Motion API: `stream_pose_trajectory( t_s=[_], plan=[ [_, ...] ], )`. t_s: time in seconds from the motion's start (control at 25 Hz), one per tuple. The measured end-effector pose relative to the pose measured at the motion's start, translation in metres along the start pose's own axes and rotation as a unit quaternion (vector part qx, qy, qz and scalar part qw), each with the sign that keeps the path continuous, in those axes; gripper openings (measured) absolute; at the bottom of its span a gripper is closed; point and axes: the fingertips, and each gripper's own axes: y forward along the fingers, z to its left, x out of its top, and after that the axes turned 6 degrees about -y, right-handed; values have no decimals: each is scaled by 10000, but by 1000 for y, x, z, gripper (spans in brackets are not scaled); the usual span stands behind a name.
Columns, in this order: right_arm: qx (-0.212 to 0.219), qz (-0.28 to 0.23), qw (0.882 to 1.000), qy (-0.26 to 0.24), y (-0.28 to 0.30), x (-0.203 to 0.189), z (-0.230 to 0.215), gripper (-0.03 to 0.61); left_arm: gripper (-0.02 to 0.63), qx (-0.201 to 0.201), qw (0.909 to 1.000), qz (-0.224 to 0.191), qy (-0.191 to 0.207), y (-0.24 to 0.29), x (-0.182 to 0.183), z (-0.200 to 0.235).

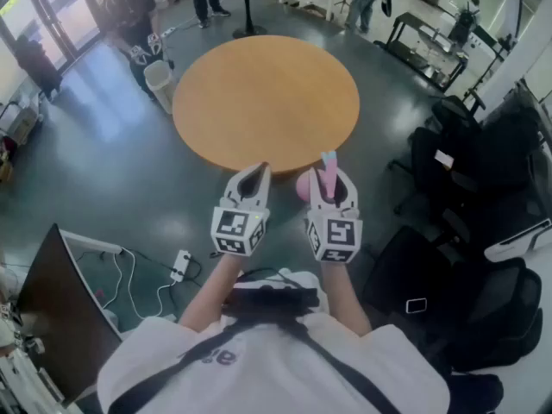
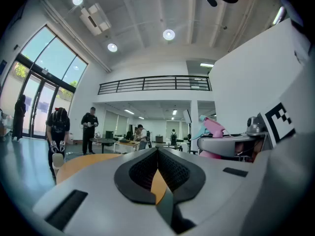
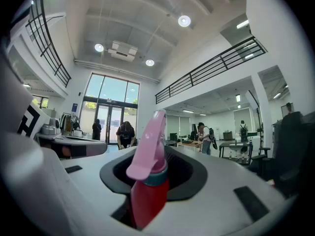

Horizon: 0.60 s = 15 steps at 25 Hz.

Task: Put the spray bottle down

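Observation:
The spray bottle [image 1: 328, 171] has a pink trigger head, a teal collar and a pink-red body. My right gripper [image 1: 331, 181] is shut on its body, holding it upright in the air just before the near edge of the round wooden table [image 1: 266, 93]. In the right gripper view the bottle [image 3: 147, 181] stands between the pads, its head rising above them. My left gripper [image 1: 257, 172] hovers beside it on the left, shut with nothing in it. The left gripper view shows its pads [image 2: 172, 168] meeting, and the bottle [image 2: 212, 127] off to the right.
Black office chairs [image 1: 483, 171] crowd the right side. A white bin [image 1: 159, 84] stands left of the table. A power strip [image 1: 181, 266] with cables lies on the floor at lower left, next to a dark panel [image 1: 52, 309]. People stand at the far end of the hall.

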Motion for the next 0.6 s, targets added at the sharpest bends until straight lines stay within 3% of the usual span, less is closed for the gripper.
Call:
stream_pose_trajectory(
  t_s=[0.24,0.6],
  plan=[
    [-45,197,9994,271,-4,-24,-21,152,12,-35,9996,276,26,7,-23,-22],
    [127,420,9976,536,16,-47,-15,155,12,269,9979,537,-247,13,-49,10]
  ],
)
